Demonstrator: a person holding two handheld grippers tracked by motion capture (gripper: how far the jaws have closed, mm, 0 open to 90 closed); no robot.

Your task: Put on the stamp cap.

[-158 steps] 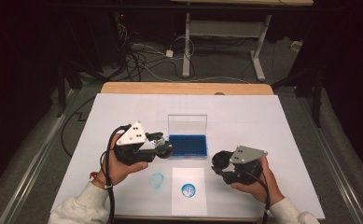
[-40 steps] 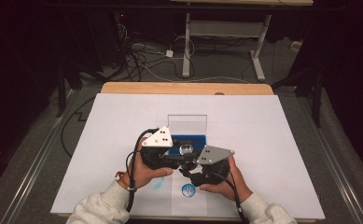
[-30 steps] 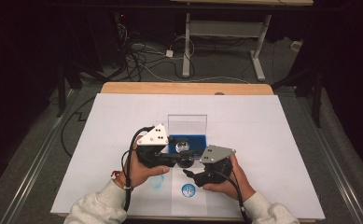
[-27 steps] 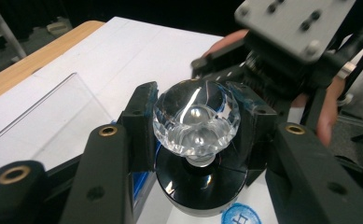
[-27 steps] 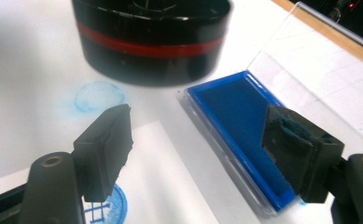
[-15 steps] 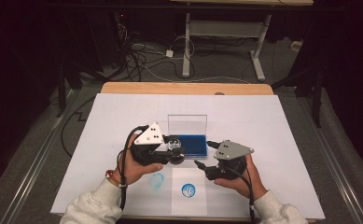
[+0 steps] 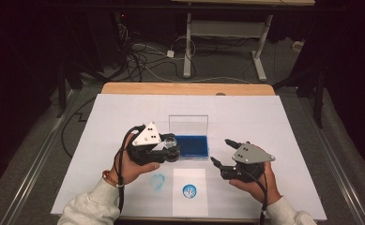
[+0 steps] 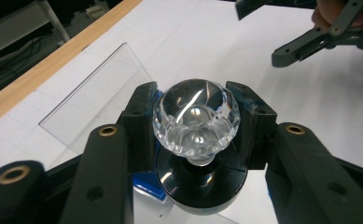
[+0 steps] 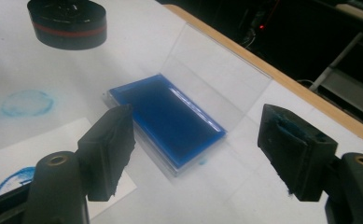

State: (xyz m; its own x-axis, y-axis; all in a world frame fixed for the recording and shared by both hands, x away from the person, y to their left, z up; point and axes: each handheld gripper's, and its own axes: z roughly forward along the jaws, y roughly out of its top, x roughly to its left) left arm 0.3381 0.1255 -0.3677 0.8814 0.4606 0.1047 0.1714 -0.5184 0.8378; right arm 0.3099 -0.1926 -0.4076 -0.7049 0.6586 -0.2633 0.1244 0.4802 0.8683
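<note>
A stamp (image 8: 196, 116) with a faceted clear knob and a round black base sits between my left gripper's (image 7: 171, 149) jaws, which are shut on it just above the ink pad's left end. The blue ink pad (image 7: 192, 145) lies in a clear case with its lid (image 7: 188, 124) standing up. To the right of the pad my right gripper (image 7: 221, 151) is open; its jaws have just been closing a little, with nothing between them. In the right gripper view the ink pad (image 9: 170, 119) lies ahead and the stamp's black base (image 9: 68, 21) hangs at top left.
A white card (image 7: 190, 206) bearing a round blue print (image 7: 189, 191) lies near the front edge, with a faint blue smudge (image 7: 157, 180) on the white table sheet (image 7: 264, 117) to its left. A wooden edge (image 7: 185, 88) runs along the back.
My right gripper has drawn away to the right from the stamp and the left gripper. The left gripper has kept the stamp over the pad's left end.
</note>
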